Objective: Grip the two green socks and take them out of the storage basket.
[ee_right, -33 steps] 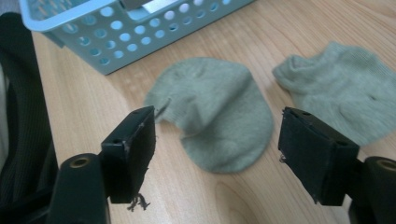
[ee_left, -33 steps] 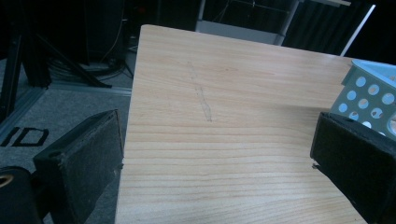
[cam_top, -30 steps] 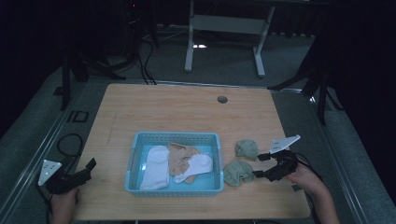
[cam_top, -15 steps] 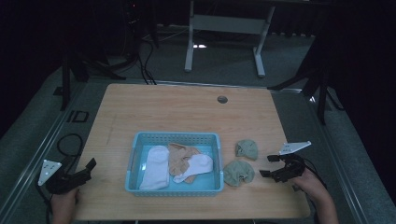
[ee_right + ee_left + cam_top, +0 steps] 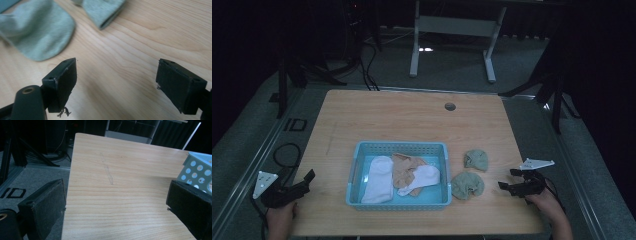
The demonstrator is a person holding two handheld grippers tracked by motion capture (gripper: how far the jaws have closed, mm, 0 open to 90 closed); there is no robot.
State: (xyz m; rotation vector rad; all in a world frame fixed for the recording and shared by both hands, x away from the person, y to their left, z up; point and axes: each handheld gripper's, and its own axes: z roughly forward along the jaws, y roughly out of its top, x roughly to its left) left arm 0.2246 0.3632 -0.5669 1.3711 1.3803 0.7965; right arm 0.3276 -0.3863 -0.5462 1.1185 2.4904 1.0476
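**Near green sock lies ahead and left of my right claw**

Since the near green sock (image 5: pixel 467 185) sits on the table just beside the blue basket (image 5: pixel 398 148), it lies ahead of my right claw (image 5: pixel 506 186) and off to its left, close but not touching. Its bulk runs across my reach. A second green sock (image 5: pixel 475 159) lies farther off. My right claw's jaws have just been opening and stand wide, nothing between them. My left claw (image 5: pixel 302 184), also agape and empty, is beyond the basket, so the right is nearer.
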